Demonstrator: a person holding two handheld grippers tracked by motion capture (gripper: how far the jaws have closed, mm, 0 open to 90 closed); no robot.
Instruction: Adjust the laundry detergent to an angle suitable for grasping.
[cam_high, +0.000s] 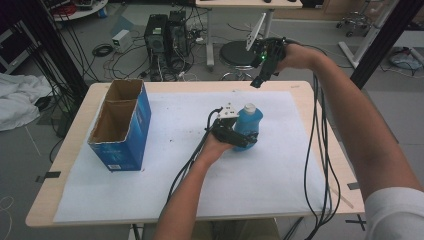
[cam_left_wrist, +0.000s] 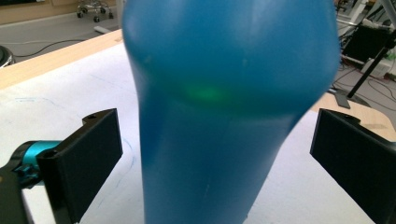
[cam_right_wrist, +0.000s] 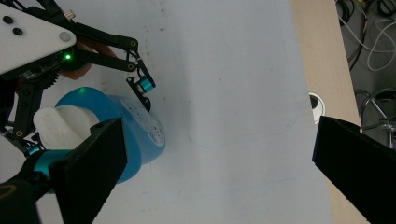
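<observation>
Grey floor strewn with cables and computer towers lies beyond the far edge of my worktop (cam_high: 70, 150), a pale wooden top almost wholly covered by a white sheet (cam_high: 170, 170). On the left part of that sheet stands an open blue cardboard box (cam_high: 121, 125), well apart from everything else; the sheet's near half and its right side lie bare, so I have free room there out to the near and right edges.

Near the middle of the sheet stands the blue bottle (cam_high: 248, 126) with its white cap (cam_high: 249, 107), upright. My left gripper (cam_high: 239, 136) is at it from the near side: in the left gripper view the bottle (cam_left_wrist: 219, 116) sits between my two black jaws, which stand wide apart with a gap on each side, not touching it.

My right gripper (cam_high: 266, 59) is raised over the far edge of the worktop, well apart from the bottle. Its jaws stand wide open and hold nothing; its view looks down on the bottle (cam_right_wrist: 133, 135) and on my left gripper (cam_right_wrist: 93, 100).
</observation>
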